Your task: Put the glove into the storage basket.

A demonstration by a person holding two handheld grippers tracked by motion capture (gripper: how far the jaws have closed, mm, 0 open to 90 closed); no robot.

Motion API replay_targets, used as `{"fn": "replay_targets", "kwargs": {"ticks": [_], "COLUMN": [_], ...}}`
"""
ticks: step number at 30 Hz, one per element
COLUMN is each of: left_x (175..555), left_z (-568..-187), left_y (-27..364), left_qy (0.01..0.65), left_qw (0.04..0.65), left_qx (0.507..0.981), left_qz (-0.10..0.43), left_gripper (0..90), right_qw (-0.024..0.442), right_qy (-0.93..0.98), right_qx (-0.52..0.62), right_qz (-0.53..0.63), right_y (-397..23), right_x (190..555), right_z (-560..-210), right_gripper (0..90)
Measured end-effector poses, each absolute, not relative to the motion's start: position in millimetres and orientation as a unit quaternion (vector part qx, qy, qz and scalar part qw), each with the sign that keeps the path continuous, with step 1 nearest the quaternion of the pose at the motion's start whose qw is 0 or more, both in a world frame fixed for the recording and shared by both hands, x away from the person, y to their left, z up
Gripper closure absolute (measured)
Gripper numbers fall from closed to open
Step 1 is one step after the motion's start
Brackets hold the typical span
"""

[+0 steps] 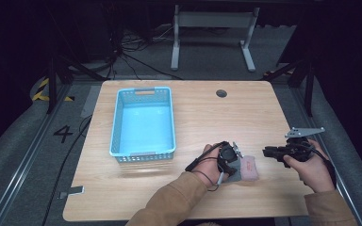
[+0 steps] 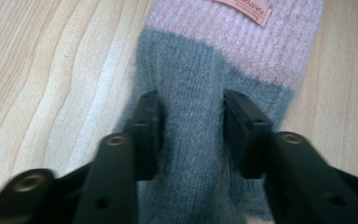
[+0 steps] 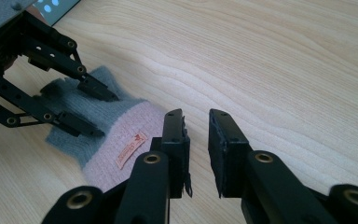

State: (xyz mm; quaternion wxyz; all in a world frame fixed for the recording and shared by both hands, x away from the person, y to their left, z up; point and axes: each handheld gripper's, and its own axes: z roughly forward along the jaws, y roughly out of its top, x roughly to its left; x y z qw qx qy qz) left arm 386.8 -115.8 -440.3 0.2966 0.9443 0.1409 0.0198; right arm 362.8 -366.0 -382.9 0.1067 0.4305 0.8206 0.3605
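Observation:
A knit sock [image 1: 249, 168] lies flat on the wooden table [image 1: 193, 117], near its front edge. It has a grey foot [image 2: 191, 70] and a pink cuff [image 2: 242, 42] with a small label. My left gripper [image 2: 191, 102] points down onto the grey part, and its pads pinch a raised fold of that fabric. From the right gripper view, the left gripper [image 3: 108, 115] straddles the grey end of the sock [image 3: 121, 140]. My right gripper [image 3: 196, 116] hovers just right of the pink cuff, with its jaws a little apart and nothing between them. It lies level in the hand [image 1: 267, 152].
A light blue plastic basket [image 1: 114, 127] stands empty on the table's left half. A round cable hole [image 1: 221, 93] sits near the far edge. A small grey object [image 1: 75, 190] lies at the front left corner. Bare wood stretches between basket and sock.

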Motion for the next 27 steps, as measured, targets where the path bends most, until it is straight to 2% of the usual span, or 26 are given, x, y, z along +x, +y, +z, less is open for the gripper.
{"fn": "replay_targets", "kwargs": {"ticks": [11, 27], "left_x": [384.1, 382.7], "left_z": [-436.1, -401.3], "left_y": [-109.7, -58.4], "left_qy": [0.143, 0.182], "left_qw": [0.309, 0.331], "left_qx": [0.94, 0.925], "left_qz": [0.023, 0.034], "left_gripper": [71.5, 74.0], "right_qw": [0.103, 0.093], "right_qy": [0.821, 0.826], "right_qx": [0.426, 0.403], "right_qz": [0.366, 0.384], "right_y": [-363.6, -346.3], "right_x": [370.0, 398.0], "right_z": [-381.5, -374.3], "right_gripper": [77.1, 77.5]}}
